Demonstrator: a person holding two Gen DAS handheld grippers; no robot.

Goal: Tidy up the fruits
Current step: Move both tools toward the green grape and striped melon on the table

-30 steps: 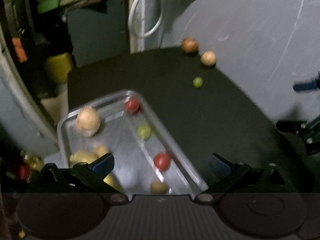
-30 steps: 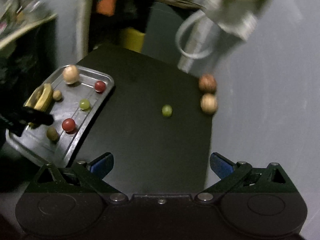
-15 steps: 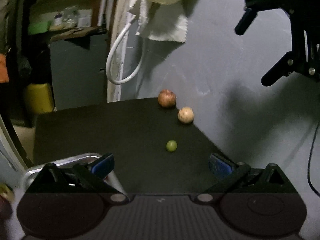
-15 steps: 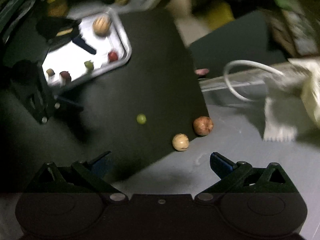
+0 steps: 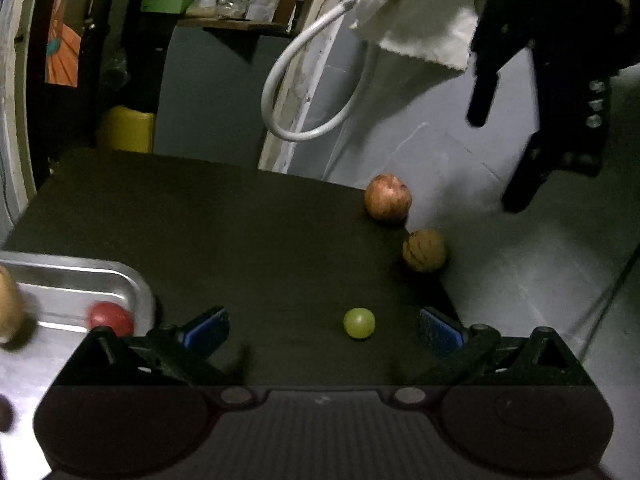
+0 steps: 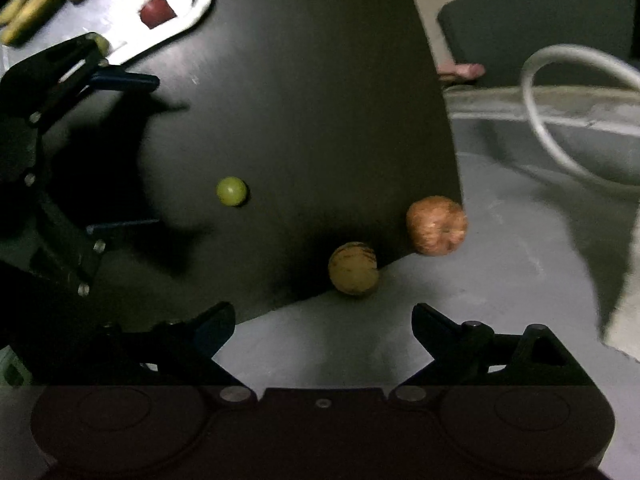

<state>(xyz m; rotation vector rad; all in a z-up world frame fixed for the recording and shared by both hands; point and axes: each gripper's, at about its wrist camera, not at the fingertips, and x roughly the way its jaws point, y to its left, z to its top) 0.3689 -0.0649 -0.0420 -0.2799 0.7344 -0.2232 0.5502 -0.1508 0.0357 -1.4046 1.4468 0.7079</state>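
Shiny metal tray (image 5: pixel 136 284) at left holds a small red round fruit (image 5: pixel 110 317). Left gripper (image 5: pixel 322 326), jaws spread and empty, hangs by a small green grape (image 5: pixel 359 322) on the black mat (image 5: pixel 240 232). Right gripper (image 6: pixel 322 320), closing on nothing, hangs above the tan striped fruit (image 6: pixel 353 268) and reddish-brown apple (image 6: pixel 436 225) at the mat's edge.

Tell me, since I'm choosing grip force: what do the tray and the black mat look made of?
The tray looks like bare metal, probably steel or aluminium: silvery, with bright glints on its rolled rim. The black mat looks matte and reflects nothing, perhaps rubber or foam; the frames cannot settle which.

We are viewing the green grape (image 5: pixel 359 322) (image 6: pixel 231 191) low and close from the left wrist, steeply from above on the right.
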